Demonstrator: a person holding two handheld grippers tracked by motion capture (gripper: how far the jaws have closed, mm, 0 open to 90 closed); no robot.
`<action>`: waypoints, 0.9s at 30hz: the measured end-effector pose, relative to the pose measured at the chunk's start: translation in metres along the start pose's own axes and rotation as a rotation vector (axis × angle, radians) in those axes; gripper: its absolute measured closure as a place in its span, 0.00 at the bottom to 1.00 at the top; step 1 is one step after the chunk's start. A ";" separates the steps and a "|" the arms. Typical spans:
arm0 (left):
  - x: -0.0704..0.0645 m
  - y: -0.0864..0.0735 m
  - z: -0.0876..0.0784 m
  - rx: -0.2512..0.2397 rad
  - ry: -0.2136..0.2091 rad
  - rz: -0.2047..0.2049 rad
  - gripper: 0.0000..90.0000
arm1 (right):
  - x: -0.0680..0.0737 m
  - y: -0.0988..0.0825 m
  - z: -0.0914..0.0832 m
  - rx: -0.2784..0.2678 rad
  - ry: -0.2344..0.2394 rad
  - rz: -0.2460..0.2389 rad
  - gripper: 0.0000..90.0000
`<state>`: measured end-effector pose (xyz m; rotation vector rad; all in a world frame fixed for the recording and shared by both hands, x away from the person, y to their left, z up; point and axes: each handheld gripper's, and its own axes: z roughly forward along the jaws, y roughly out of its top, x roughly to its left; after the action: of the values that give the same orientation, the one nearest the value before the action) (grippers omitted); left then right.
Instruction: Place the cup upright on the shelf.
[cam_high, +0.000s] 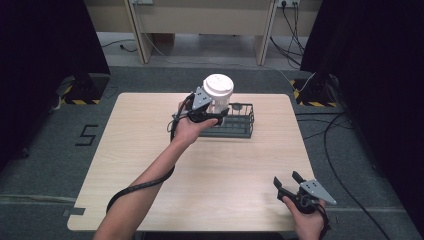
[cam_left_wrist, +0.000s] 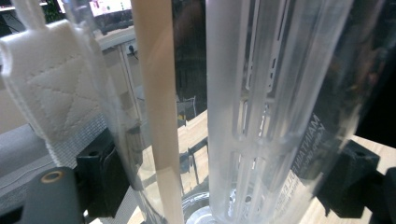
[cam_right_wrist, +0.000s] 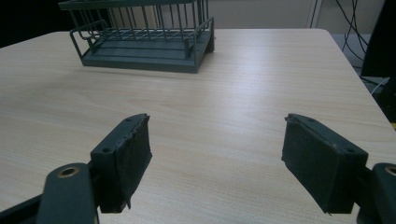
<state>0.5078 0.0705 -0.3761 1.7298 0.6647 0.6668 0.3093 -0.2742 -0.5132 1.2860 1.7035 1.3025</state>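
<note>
In the high view we see the left gripper (cam_high: 212, 114) held over the far middle of the wooden table (cam_high: 150, 165), its jaws closed on a clear bottle (cam_high: 218, 95) with a white lid (cam_high: 218, 85). The bottle stands upright between the jaws, lid uppermost, and sits just above the near left part of a dark wire rack (cam_high: 235, 125); we cannot tell whether its base touches the rack.

From the left gripper view the bottle (cam_left_wrist: 261, 116) is right against the camera, with a black jaw pad pressed to each side of its clear wall (some printed lettering shows low on the right side, too blurred to read). A white fabric strap (cam_left_wrist: 46, 102) hangs off to the left of the jaws, and a frosted inner tube runs up the bottle's middle.

The right gripper (cam_high: 289, 184) rests at the near right edge of the table, in the person's right hand (cam_high: 307, 220), well apart from the bottle. In the right gripper view its jaws stand wide apart with only bare tabletop (cam_right_wrist: 224, 121) between them, and the wire rack (cam_right_wrist: 144, 37) lies beyond and to the left of the jaws.
</note>
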 end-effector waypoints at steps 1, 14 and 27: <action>0.000 0.000 0.002 0.000 0.000 -0.003 0.19 | 0.000 0.000 0.000 0.000 0.000 0.000 0.27; 0.002 0.003 0.019 0.005 0.021 -0.002 0.19 | 0.000 0.000 0.000 0.003 0.004 0.006 0.27; 0.004 0.004 0.038 0.013 0.045 -0.015 0.19 | 0.000 0.000 0.000 0.006 0.007 0.014 0.27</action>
<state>0.5383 0.0477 -0.3810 1.7242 0.7136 0.6944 0.3096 -0.2744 -0.5133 1.2999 1.7069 1.3122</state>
